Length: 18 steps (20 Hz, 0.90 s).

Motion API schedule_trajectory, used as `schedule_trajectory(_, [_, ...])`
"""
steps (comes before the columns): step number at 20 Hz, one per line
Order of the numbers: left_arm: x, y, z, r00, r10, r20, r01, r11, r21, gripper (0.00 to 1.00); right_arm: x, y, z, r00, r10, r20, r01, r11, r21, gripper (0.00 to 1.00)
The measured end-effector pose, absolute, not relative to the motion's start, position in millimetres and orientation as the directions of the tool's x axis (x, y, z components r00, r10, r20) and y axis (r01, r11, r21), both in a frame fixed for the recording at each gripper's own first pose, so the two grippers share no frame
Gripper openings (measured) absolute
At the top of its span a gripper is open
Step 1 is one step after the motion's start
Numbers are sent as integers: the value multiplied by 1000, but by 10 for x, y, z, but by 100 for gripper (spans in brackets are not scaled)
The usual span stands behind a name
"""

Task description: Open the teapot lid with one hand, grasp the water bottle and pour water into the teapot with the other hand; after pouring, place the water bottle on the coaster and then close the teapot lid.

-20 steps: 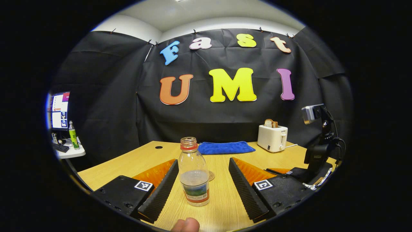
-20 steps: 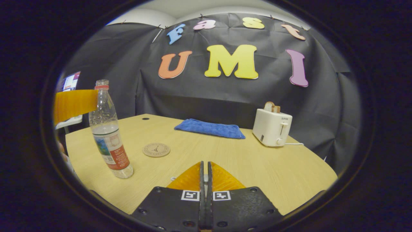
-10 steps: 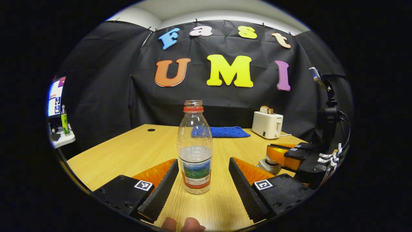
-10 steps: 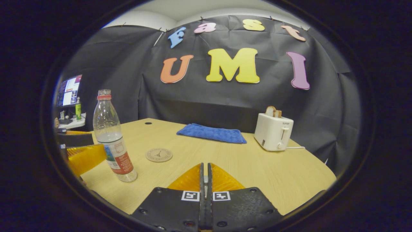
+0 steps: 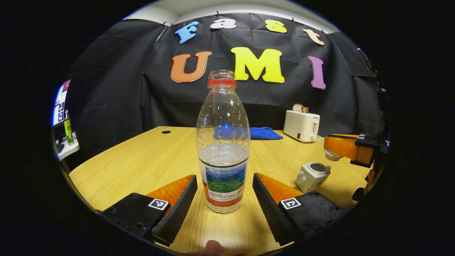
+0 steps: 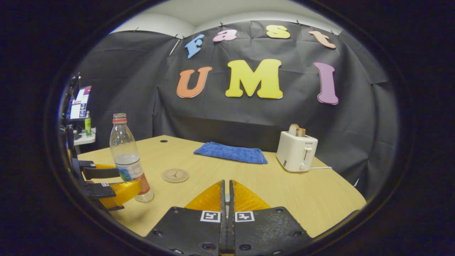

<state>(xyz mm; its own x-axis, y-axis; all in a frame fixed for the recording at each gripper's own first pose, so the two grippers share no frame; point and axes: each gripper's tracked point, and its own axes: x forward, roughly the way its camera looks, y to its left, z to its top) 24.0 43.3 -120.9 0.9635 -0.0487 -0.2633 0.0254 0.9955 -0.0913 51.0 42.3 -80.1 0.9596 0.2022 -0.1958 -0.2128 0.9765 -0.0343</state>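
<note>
A clear water bottle (image 5: 222,142) with a red neck ring and no cap stands on the wooden table, part full. My left gripper (image 5: 224,177) is open, its fingers on either side of the bottle's base without touching it. In the right gripper view the bottle (image 6: 129,160) stands at the left with the left gripper (image 6: 124,179) around it. The white teapot (image 5: 312,176) sits uncovered at the right. Above it my right gripper (image 5: 341,147) holds the teapot lid (image 5: 330,155). The right gripper (image 6: 226,193) is shut. A round coaster (image 6: 175,175) lies beside the bottle.
A white toaster (image 6: 296,151) with bread and a folded blue cloth (image 6: 231,153) stand at the back of the table (image 6: 302,199). A side shelf with a screen and a green bottle (image 6: 87,124) is at the far left. A thumb (image 5: 213,245) shows at the bottom edge.
My left gripper has dropped lower and moved in, so the bottle now stands between its fingers. The right gripper has risen with the lid, and the open teapot has come into the left gripper view.
</note>
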Motion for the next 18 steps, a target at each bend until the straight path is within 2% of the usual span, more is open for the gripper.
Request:
schedule_trajectory(3, [256,461,-1197,966,-43,-256,23,997,-80,98,467,339,-765,962,194,-191,-204,978,-38,0])
schedule_trajectory(6, [280,428,-1177,967,-45,-251,32,998,-54,79,462,269,-757,963,194,-189,-203,979,-31,0])
schedule_trajectory(11, [239,389,-1102,954,-23,-298,47,996,75,77,397,132,-714,962,201,-185,-207,978,-13,0])
schedule_trajectory(14, [254,354,-964,958,0,-285,79,960,268,76,352,-28,-704,962,197,-187,-203,979,-15,0])
schedule_trajectory(18, [299,400,-768,972,19,-234,121,813,570,75,302,-316,-656,969,173,-175,-179,984,-16,0])
